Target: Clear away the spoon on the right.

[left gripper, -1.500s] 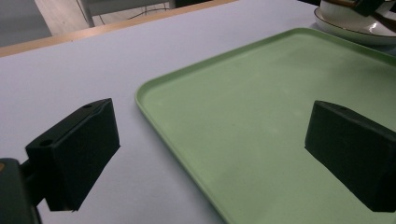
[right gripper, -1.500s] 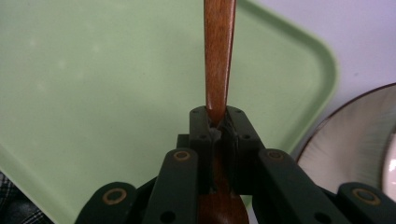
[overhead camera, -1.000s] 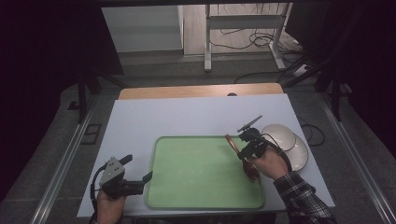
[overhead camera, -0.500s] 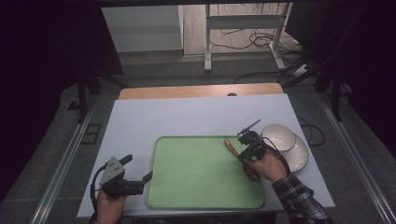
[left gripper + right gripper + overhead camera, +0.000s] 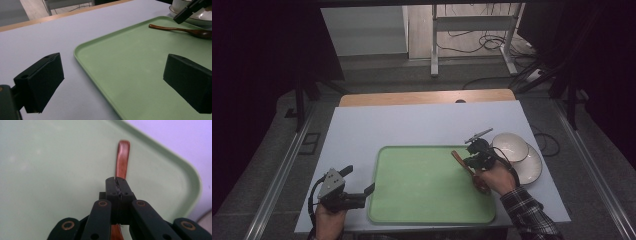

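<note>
Lying on the right side of a green tray (image 5: 422, 187), a brown wooden spoon (image 5: 469, 170) is clamped at mid-handle between the closed jaws of the right gripper (image 5: 117, 185), its handle tip pointing toward the tray's far right corner. The left gripper (image 5: 112, 82) rests at the tray's left edge on the white table (image 5: 412, 122), jaws spread wide and holding nothing. Just right of the tray sits a white bowl (image 5: 510, 146) on a white plate (image 5: 532, 170).
</note>
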{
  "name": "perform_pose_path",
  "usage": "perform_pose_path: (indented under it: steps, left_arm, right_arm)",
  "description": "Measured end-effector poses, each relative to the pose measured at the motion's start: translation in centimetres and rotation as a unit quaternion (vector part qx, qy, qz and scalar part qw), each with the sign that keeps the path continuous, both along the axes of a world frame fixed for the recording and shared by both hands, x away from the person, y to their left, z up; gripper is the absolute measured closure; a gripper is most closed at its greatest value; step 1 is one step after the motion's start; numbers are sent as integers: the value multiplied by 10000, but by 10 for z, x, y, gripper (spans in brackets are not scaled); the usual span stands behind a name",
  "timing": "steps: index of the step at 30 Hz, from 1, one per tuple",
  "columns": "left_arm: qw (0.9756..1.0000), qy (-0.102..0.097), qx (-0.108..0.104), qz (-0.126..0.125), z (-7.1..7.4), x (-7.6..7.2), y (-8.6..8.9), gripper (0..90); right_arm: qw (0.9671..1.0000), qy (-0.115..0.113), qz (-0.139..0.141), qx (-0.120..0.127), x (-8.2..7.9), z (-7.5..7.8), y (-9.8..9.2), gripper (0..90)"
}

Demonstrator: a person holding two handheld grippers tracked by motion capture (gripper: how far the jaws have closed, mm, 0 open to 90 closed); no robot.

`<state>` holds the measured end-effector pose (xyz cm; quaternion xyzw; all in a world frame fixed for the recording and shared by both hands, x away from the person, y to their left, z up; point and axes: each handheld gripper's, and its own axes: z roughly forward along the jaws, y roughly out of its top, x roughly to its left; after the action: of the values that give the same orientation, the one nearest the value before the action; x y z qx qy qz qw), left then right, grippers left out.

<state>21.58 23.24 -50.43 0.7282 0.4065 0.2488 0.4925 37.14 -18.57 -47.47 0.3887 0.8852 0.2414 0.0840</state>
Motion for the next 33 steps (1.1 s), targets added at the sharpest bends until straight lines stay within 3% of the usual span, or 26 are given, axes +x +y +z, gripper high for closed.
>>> perform_pose_path:
  steps: [2, 10, 22, 33]
  left_arm:
    - [10000, -3, 6, 2, 0, 0, 0, 26]
    - [10000, -14, -19, 15, 0, 0, 0, 26]
    - [10000, -17, -19, 15, 0, 0, 0, 26]
    - [10000, -14, 3, 2, 1, -1, 0, 26]
  right_arm:
    - [9998, -180, 23, 125, 1, -6, 4, 900]
    - [9980, -548, 39, 319, 9, -17, 18, 900]
    - [9980, -617, 57, 100, 20, -31, 35, 900]
    - [9974, -620, -366, -47, 24, -32, 19, 900]
